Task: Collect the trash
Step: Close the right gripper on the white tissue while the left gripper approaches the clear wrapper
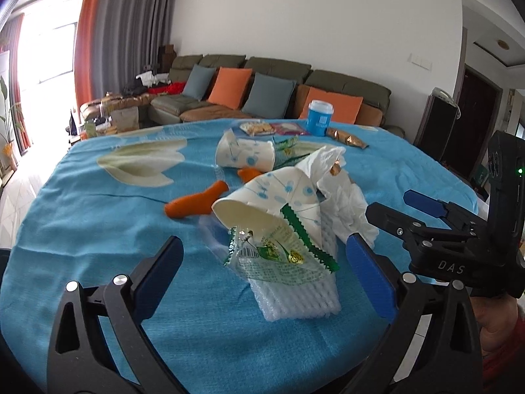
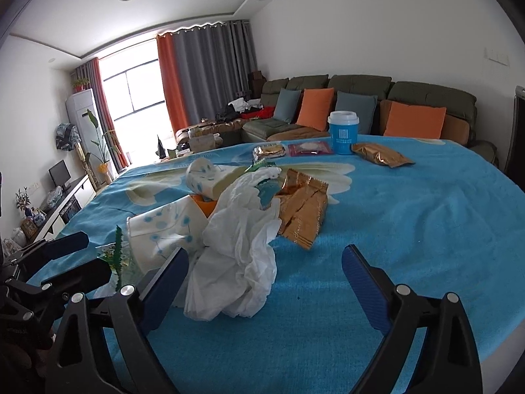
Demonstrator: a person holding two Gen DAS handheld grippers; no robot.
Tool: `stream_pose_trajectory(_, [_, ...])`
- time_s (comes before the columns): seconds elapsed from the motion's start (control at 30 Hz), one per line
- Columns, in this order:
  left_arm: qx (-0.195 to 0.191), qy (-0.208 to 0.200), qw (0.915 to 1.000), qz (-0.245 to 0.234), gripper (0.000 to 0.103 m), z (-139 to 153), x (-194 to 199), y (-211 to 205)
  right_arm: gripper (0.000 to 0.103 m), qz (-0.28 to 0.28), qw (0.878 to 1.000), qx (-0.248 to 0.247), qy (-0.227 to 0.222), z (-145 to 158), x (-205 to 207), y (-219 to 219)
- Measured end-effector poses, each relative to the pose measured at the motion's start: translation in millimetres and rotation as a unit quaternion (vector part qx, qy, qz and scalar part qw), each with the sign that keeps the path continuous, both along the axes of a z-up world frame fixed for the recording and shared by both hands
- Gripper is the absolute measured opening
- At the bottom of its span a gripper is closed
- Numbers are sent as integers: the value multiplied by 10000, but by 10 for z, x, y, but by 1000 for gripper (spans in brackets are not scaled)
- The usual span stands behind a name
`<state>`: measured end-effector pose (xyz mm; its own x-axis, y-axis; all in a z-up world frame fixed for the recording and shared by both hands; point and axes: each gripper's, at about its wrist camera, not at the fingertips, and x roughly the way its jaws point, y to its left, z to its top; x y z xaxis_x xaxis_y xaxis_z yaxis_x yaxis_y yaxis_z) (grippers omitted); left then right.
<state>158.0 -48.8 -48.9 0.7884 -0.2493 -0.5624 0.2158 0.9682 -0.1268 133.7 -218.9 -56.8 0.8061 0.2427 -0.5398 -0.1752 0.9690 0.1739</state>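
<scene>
Both my hand-held grippers are spread wide with nothing pinched: left hand-held gripper (image 1: 265, 272) around the green wrapper (image 1: 279, 251) on the white foam net (image 1: 295, 295), right hand-held gripper (image 2: 265, 271) at the crumpled tissue (image 2: 236, 249) on the blue counter (image 2: 410, 229).

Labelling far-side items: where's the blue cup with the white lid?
The blue cup stands upright at the table's far edge, between a pink packet and a gold packet.

blue floral tablecloth (image 1: 98, 229), orange peel (image 1: 193, 203)
</scene>
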Motion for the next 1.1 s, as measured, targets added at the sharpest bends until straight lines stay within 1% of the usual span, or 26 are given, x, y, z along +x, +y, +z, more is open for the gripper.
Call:
stream_pose_trajectory(0.07, [-7,38,10000,-28,97,-29,37,-19,89,29,10000,5,70,-19,44,3])
stream_pose_trajectory(0.2, [-38,143,9998,-90,97,-92,106,-36,81,70,9997,-2,254,-75,151,15])
stream_pose_trajectory(0.3, [-81,212,9997,-116,97,-131,153,-47,79,108,9995,0,307,-90,179,36])
stream_pose_trajectory(0.4, [-133,297,9994,-124,97,-173,189,-44,72,172,9991,-9,394,-117,207,65])
stream_pose_trajectory(0.43, [-150,326,9993,-140,95,-188,203,-43,68,194,9989,3,425,-125,213,70])
stream_pose_trajectory(0.5, [-162,415,9988,-192,83,-219,238,-45,63,237,9985,-7,488,-149,226,94])
stream_pose_trajectory(0.57, [-185,456,9986,-203,77,-244,247,-46,60,260,9983,-2,518,-160,226,106])
stream_pose_trajectory(0.63, [-210,462,9985,-203,73,-255,249,-33,50,290,9981,-21,548,-169,226,123])
stream_pose_trajectory(0.67, [-209,441,9986,-191,71,-259,235,-36,47,311,9979,-25,574,-173,229,130])
stream_pose_trajectory(0.73, [-190,347,9991,-171,66,-251,209,-37,34,343,9975,-33,617,-183,229,147])
stream_pose_trajectory(0.77, [-199,320,9992,-165,63,-247,200,-32,31,355,9973,-39,641,-187,223,157])
stream_pose_trajectory(0.83, [-214,300,9992,-159,59,-249,186,-24,17,385,9970,-35,672,-191,211,171])
stream_pose_trajectory(0.87, [-216,294,9992,-160,52,-251,181,-17,15,386,9969,-41,679,-189,205,174])
stream_pose_trajectory(0.9, [-220,303,9991,-180,39,-256,181,-11,12,381,9970,-38,679,-184,196,174])
stream_pose_trajectory(0.97, [-181,345,9991,-155,29,-270,182,-2,11,356,9972,-16,661,-164,180,161])
stream_pose_trajectory(1.07, [-272,310,9991,-110,29,-264,159,42,10,343,9973,-45,648,-144,144,157])
stream_pose_trajectory(1.1, [-300,277,9991,-112,27,-253,149,56,9,335,9974,-52,635,-137,131,152])
